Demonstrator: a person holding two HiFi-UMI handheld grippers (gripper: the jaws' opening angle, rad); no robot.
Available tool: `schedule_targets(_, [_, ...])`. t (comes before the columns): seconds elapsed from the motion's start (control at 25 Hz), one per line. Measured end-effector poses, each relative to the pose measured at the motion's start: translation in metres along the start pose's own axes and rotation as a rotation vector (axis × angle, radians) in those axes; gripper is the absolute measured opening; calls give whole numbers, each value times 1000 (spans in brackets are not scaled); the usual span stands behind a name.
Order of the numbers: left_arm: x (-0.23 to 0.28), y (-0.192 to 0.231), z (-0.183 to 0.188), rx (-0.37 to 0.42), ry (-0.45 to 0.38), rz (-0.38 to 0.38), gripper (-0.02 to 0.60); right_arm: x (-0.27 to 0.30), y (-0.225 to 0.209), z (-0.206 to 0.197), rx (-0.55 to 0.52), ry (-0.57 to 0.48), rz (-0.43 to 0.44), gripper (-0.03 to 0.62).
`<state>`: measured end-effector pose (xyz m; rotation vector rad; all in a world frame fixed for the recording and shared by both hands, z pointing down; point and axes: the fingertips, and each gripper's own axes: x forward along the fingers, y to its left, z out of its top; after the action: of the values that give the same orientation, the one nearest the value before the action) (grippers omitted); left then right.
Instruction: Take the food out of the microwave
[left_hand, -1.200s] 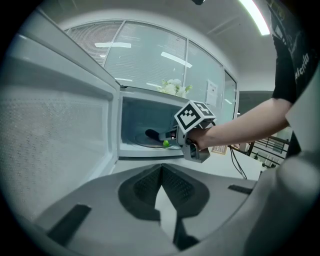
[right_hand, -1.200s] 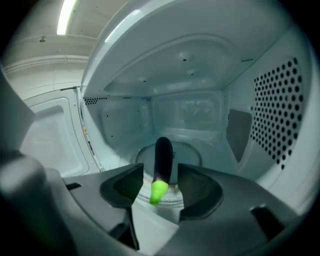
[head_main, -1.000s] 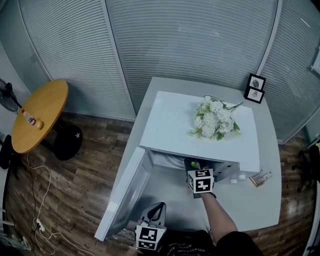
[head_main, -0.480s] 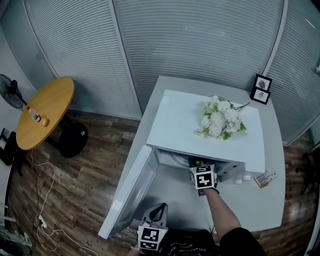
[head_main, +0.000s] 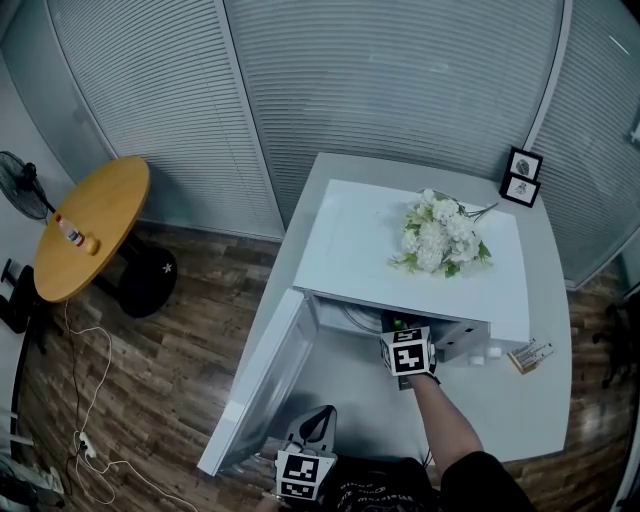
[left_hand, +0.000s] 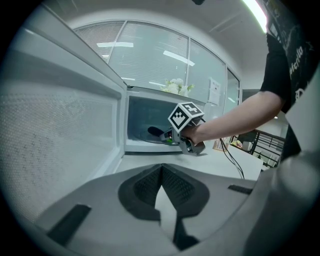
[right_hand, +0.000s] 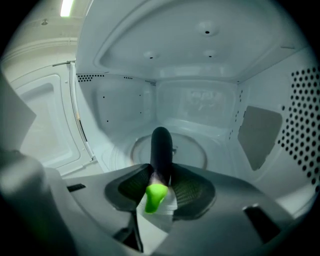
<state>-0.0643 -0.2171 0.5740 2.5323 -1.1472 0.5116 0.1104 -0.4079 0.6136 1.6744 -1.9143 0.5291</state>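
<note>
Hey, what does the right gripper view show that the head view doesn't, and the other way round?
Only the right gripper view: the inside of the microwave, with its turntable, the perforated side wall, and the dark body of the eggplant between the right tongs, whose jaws are closing on it. Only the head view: the white flowers on top, the picture frames, the round wooden table and the left tongs. Both: the microwave and its open door.

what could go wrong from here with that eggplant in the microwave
1. The right claw is closing on the eggplant close to its green stem end, so the long body sticking out beyond the claw may droop or slip free.
2. If it sags while being pulled back, the eggplant could drag across the turntable and twist out of the grip.
</note>
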Motion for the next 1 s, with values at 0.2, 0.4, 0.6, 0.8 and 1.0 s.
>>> schedule_targets(0.2, [-1,0,1,5,-5,7,8,-7,8,8,-17,-40,31,132])
schedule_targets(0.4, [-1,-3,2,2,-12,3,8,-17,12,13,-35,-66,35,130])
schedule_targets(0.6, [-4,-5,7,12,-48,7,8,-33,12,15,-46,-90,44,130])
schedule_targets(0.8, [-4,-8,8,10,-56,0,8,-49,16,14,10,-98,91,130])
schedule_targets(1.0, [-4,-12,9,11,-66,-9,8,-66,21,10,-79,-100,75,130])
